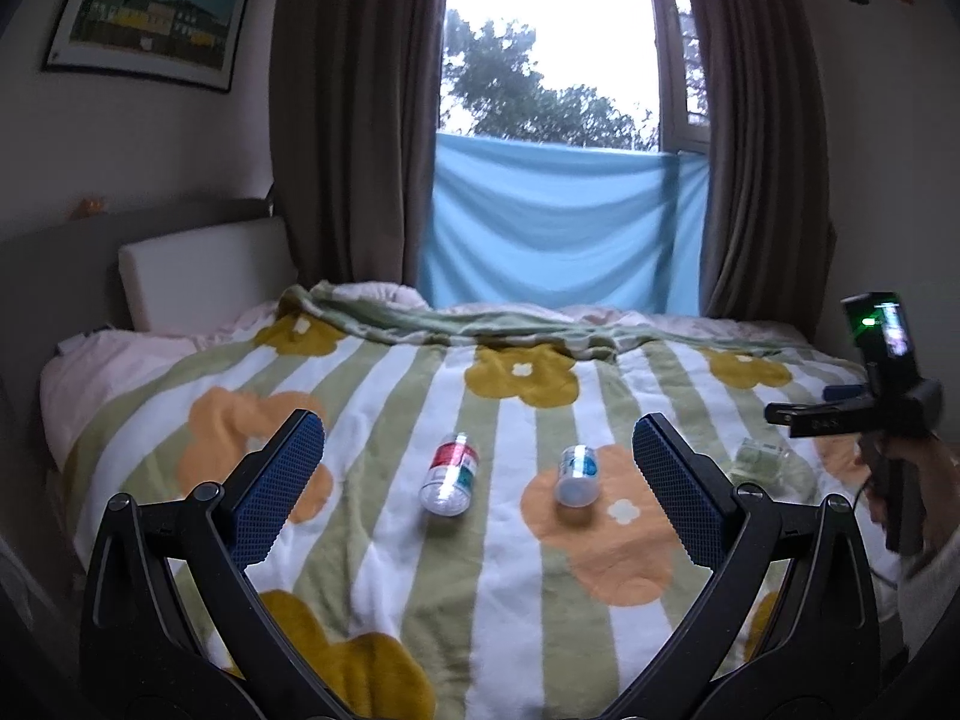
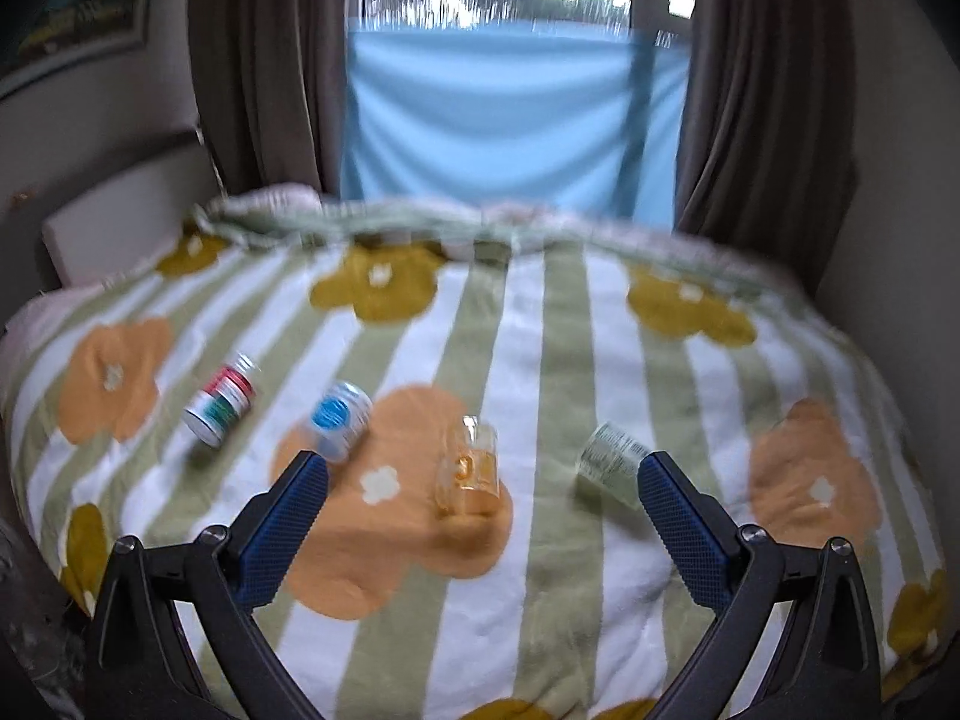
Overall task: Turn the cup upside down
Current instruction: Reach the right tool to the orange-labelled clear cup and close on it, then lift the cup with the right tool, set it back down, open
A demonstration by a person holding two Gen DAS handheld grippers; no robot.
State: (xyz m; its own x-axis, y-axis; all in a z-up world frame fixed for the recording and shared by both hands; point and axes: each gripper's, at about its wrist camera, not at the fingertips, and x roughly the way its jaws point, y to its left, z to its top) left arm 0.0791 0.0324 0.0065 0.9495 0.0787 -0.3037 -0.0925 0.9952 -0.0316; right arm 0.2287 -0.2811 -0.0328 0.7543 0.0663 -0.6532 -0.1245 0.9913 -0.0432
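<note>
No legible text: the labels on the red-banded jar [image 1: 449, 473] and the blue-labelled jar [image 1: 577, 474] are too blurred to read.

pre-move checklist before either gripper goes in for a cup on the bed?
1. Left gripper open and empty: ok, jaws spread wide.
2. Right gripper open and empty: ok.
3. Target in view: ok. The red-label cup and blue-label cup lie on the blanket; the clear mug and plain glass show in the right wrist view.
4. Cups apart from each other: ok, gaps between all four.
5. Which way each rim faces: cannot tell, the right wrist view is blurred.
6. Firm support: not ok, soft blanket, cups may roll or sink.
</note>
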